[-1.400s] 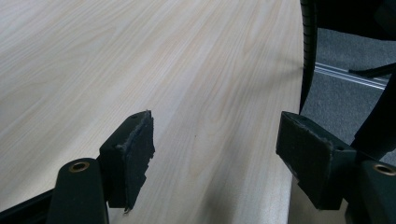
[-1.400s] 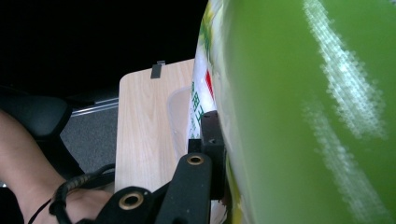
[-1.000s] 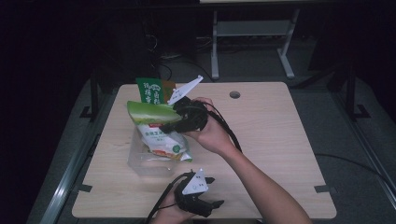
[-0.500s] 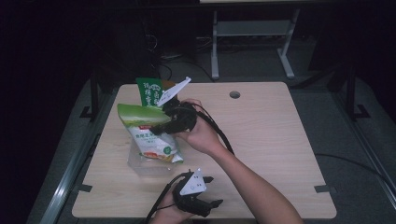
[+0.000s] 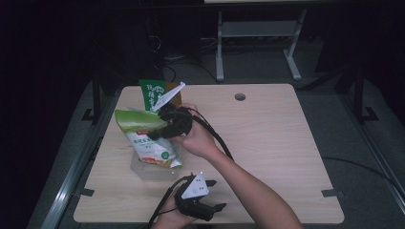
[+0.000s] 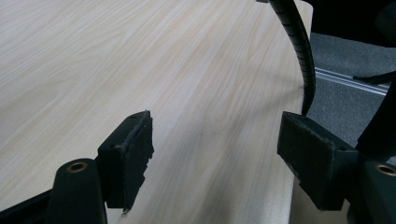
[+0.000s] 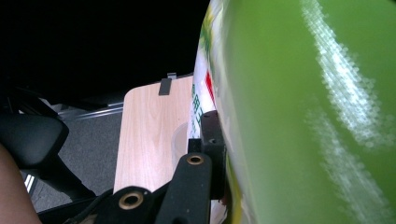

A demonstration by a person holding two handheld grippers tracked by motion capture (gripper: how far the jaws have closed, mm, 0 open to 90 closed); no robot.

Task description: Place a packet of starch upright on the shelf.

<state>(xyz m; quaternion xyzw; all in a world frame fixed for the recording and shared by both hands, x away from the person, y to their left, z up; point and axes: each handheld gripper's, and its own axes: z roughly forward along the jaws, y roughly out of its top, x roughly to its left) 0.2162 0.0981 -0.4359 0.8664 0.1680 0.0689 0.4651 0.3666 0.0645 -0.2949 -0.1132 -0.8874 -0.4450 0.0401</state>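
Overhead, pale wood table (image 5: 286,143) in dark room; right gripper (image 5: 165,130) clamps green bag (image 5: 143,131); left gripper (image 5: 212,210) gapes empty.

There are two grippers. One is the right gripper (image 5: 160,130) and one is the left gripper (image 5: 210,210). There are two hands, one on each gripper. There are two green bags: one light green bag (image 5: 143,133) in front and one dark green bag (image 5: 152,93) standing behind it. There is one clear box (image 5: 143,169) under the front bag. There is one table (image 5: 277,143), and it has one round hole (image 5: 240,97).
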